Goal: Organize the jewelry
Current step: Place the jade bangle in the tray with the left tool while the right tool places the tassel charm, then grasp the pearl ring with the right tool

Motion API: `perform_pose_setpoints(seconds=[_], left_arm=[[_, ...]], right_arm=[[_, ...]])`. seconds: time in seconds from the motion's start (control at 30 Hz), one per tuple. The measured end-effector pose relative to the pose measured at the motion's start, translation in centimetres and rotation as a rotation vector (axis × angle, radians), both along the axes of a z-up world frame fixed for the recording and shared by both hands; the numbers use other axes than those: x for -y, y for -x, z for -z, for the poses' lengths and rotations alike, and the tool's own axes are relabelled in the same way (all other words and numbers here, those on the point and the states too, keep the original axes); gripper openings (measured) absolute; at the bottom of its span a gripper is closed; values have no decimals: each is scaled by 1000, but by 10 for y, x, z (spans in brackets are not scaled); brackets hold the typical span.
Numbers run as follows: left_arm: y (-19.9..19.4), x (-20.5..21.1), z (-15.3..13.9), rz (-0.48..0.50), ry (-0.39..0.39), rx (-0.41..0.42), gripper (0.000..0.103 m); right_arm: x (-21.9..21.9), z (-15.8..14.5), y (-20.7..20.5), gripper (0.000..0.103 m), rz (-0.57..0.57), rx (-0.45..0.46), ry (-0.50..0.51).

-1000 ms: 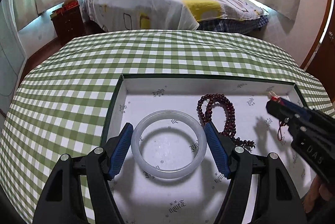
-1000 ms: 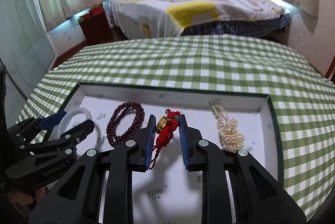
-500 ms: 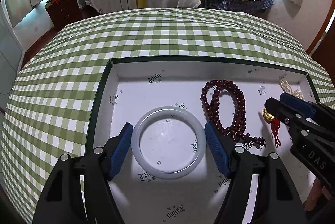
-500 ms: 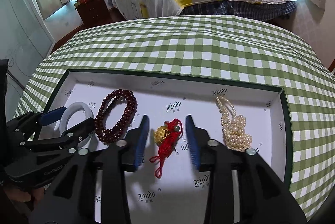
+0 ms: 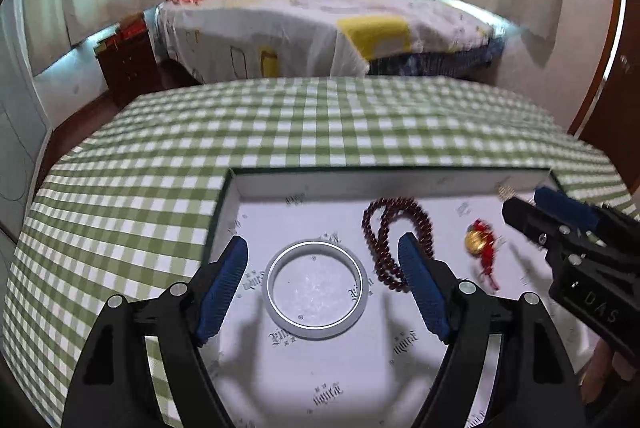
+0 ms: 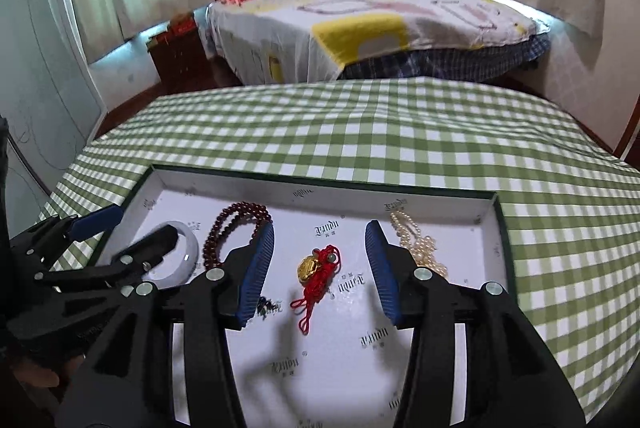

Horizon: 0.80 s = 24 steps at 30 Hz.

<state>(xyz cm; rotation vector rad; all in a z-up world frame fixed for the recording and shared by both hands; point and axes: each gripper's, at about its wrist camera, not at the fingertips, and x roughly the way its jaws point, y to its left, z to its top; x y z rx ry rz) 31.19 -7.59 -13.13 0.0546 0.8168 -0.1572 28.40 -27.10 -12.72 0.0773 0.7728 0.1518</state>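
Inside the box [image 5: 400, 184], left tool [image 5: 320, 280] widened off bangle [image 5: 316, 302]

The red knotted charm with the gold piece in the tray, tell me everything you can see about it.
The red knotted charm is woven red cord tied around a round, shiny gold pendant, with a small pale bead beside it and a loose looped cord tail trailing toward the camera. It lies flat on the tray's white printed lining, between the dark red bead bracelet and the pearl strand, touching neither. The right gripper straddles it, open; nothing grips it.
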Motion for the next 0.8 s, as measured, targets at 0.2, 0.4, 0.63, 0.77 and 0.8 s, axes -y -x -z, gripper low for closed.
perform_pose_setpoints(seconds=[0.2,0.4,0.63,0.77,0.8], left_arm=[[40,-6,-21,2,8,104,75],[83,-11,-29,12,-5,160,75],[137,-17,-21,8,-1,178,75],[163,-19,-8,1,-23,168,75],[168,-20,-5,-2,-26,160,75]], right_arm=[[3,-14,43,47,13,62,-4],[-2,-18,90,47,12,93,13],[-8,-7,157,47,3,110,45],[-12,5,186,46,-8,95,37],[-14,9,194,46,-13,89,37]])
